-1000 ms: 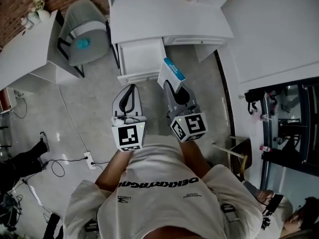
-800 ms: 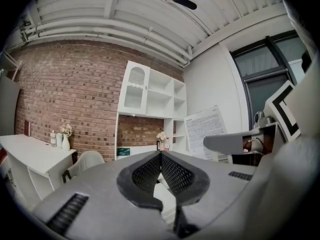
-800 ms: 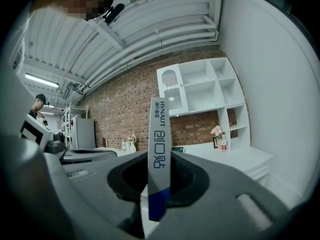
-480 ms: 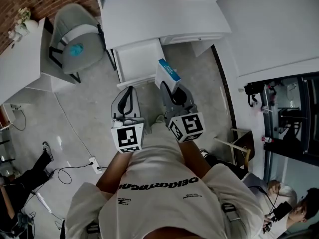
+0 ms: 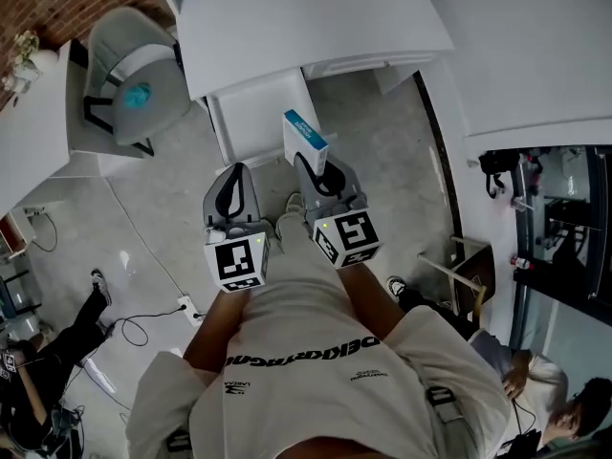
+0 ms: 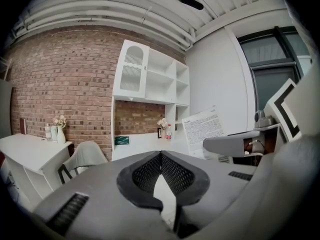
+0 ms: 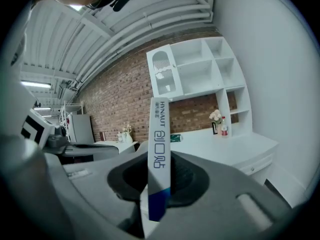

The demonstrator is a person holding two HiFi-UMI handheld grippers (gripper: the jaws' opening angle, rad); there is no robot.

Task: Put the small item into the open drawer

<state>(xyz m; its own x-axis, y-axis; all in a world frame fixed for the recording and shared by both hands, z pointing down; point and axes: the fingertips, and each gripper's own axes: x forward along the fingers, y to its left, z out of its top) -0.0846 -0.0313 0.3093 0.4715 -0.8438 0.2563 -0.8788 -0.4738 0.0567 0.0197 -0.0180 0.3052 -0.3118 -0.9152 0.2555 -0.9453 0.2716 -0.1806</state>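
Observation:
My right gripper point(image 5: 311, 163) is shut on a small flat white box with a blue end point(image 5: 304, 139), held upright above the floor. The box hangs just off the front right corner of the open white drawer point(image 5: 251, 113), which juts out from under the white desk point(image 5: 306, 22). In the right gripper view the box point(image 7: 160, 129) stands on edge between the dark pads of the right gripper point(image 7: 160, 160). My left gripper point(image 5: 232, 170) is shut and holds nothing, just in front of the drawer. In the left gripper view its jaws point(image 6: 161, 155) meet at the tips.
A grey chair point(image 5: 129, 84) with a teal thing on its seat stands left of the drawer, beside another white table point(image 5: 33, 132). A power strip and cables point(image 5: 186, 306) lie on the floor at left. People sit at the lower left point(image 5: 53, 361) and lower right point(image 5: 535, 381).
Both grippers and the box have shifted left and nearer the drawer's front. The right gripper's hold on the box is unchanged, and the left gripper stays shut.

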